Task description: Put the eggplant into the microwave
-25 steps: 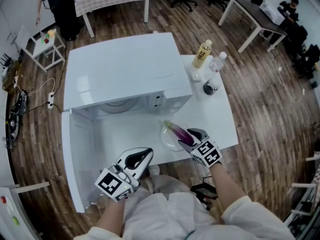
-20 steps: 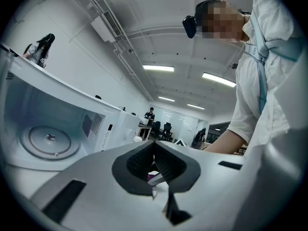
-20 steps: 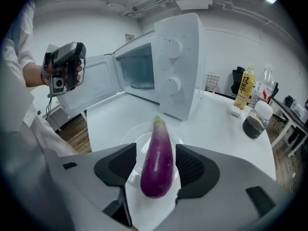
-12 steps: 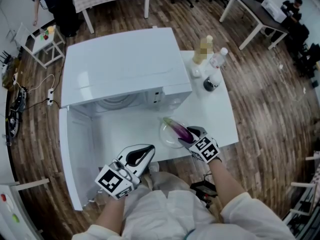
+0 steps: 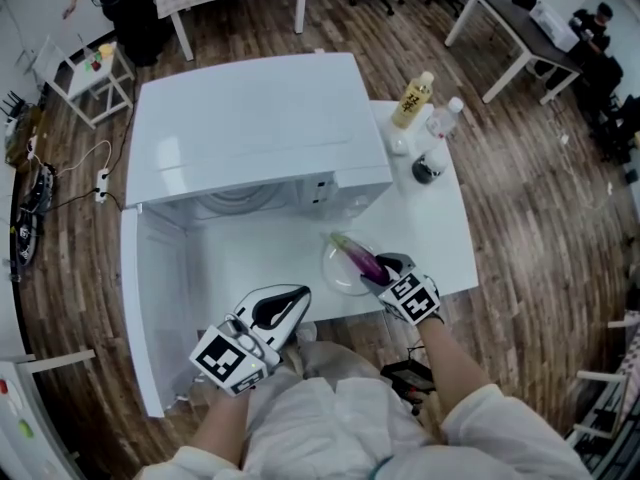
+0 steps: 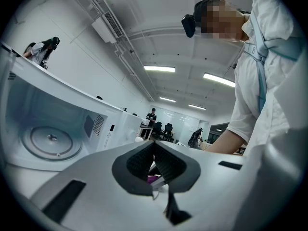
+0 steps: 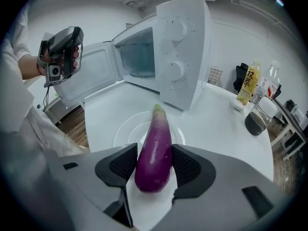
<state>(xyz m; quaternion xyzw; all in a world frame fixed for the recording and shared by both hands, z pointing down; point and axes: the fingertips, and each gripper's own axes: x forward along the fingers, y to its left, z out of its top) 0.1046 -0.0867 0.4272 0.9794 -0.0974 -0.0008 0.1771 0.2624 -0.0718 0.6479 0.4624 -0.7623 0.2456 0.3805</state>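
Right gripper (image 7: 155, 165) jaws had just been closing and pinched the eggplant (image 7: 157, 143) by its fat end, stem pointing ahead over the plate (image 7: 126, 129); left gripper (image 6: 155, 162) jaws pressed together, empty; eggplant judged light, firm, glossy-slick, best gripped mid-belly.

Illegible characters on yellow bottle (image 7: 249, 84)

- Glossy purple eggplant (image 7: 155, 153), long and smooth with a pale green stem tip: it lies on a clear glass plate (image 7: 126, 129), stem end towards the oven, its blunt end between the right gripper (image 7: 154, 163) pads, which meet both its sides
- Boxy white microwave (image 5: 255, 133) with two round dials: upright on the white table (image 5: 440, 238), door (image 5: 150, 318) swung wide open, glass turntable bare inside
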